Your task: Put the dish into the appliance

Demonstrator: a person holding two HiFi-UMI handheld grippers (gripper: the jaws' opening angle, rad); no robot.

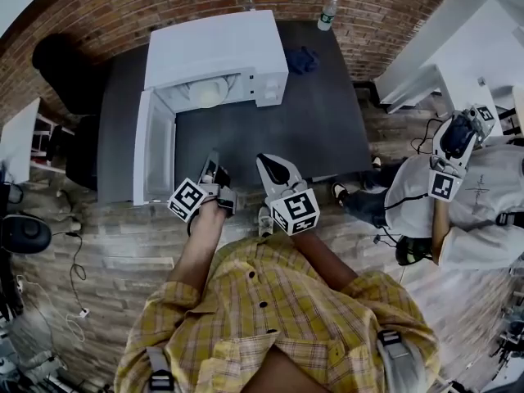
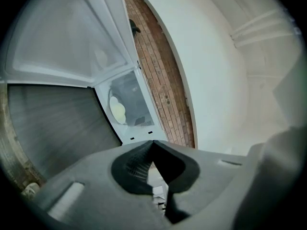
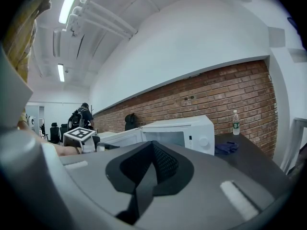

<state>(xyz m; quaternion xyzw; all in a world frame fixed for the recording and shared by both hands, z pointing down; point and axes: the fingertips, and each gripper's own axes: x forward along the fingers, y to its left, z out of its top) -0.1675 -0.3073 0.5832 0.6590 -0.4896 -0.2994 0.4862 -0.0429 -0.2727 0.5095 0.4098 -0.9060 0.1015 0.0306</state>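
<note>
One dish (image 1: 207, 93) sits inside the one open microwave (image 1: 214, 51), upper left of centre. Two grippers hover mid-frame, left gripper (image 1: 211, 167) and right gripper (image 1: 271, 164), both with jaws pressed together, gripping nothing. Two bottles (image 1: 327, 12) stand along the top edge.

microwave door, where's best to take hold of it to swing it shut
Take the door at its free end nearest you, farthest from the hinge at the front left corner of the microwave. It stands wide open, pointing towards you, so come at its outer left face with the left tool; no handle shows, so probably push, not pinch.
</note>
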